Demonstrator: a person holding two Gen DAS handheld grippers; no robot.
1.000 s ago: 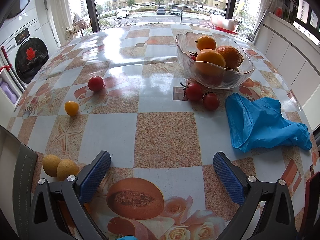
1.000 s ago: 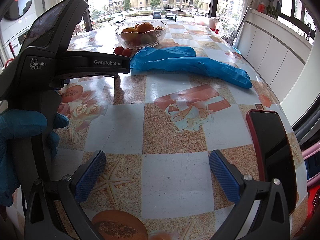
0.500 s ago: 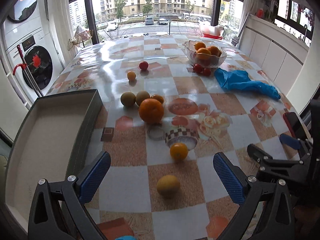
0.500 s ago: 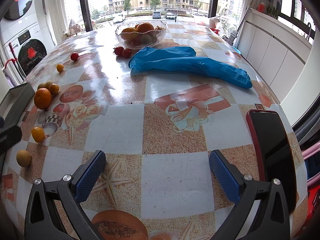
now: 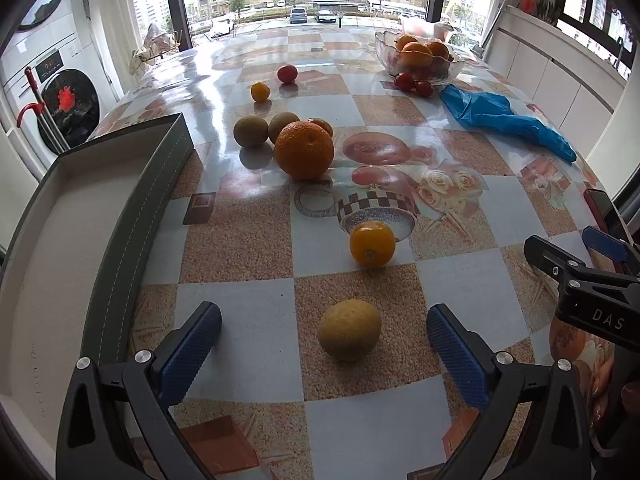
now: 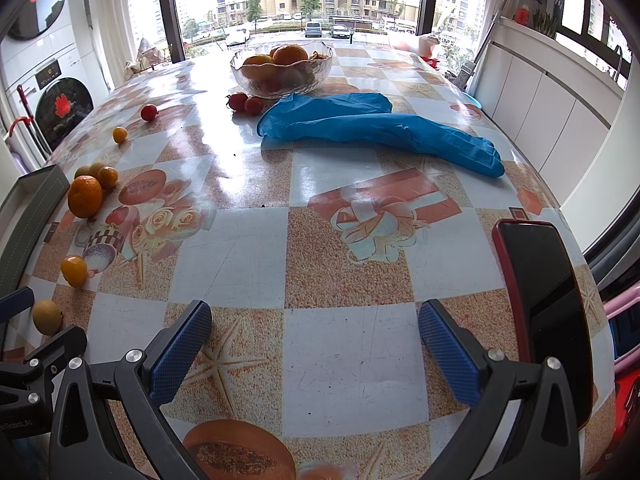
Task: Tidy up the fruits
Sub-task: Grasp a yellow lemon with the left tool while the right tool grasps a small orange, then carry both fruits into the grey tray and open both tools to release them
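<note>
Sunlit kitchen-laundry room: washing machine (image 5: 68,108) at 9 o'clock, big windows at 12 with apartment blocks outside, white cabinets at 3. We work on a surface (image 6: 344,344) under a glossy checkered cloth printed with fruit and roses.

Left hand-held gripper (image 5: 322,344) is released, jaws wide, straddling the yellow-green fruit (image 5: 349,329) without touching it. Empty grey tray (image 5: 60,240) sits at 9 o'clock of that fruit, just beside. We judge the step as picking this fruit. To do it well we centre the pads at its widest part, go low, close gently since it is round and may roll, then lift clear of the tray wall.

Small orange fruit (image 5: 372,243) lies at 12, big orange (image 5: 304,150) further on with three smaller fruits behind. Glass bowl (image 6: 282,66) holds oranges far at 1 o'clock.

Right hand-held gripper (image 6: 314,342) is released, holding nothing, over bare cloth. Blue glove (image 6: 376,128) at its 12, phone (image 6: 540,292) at its 3.
</note>
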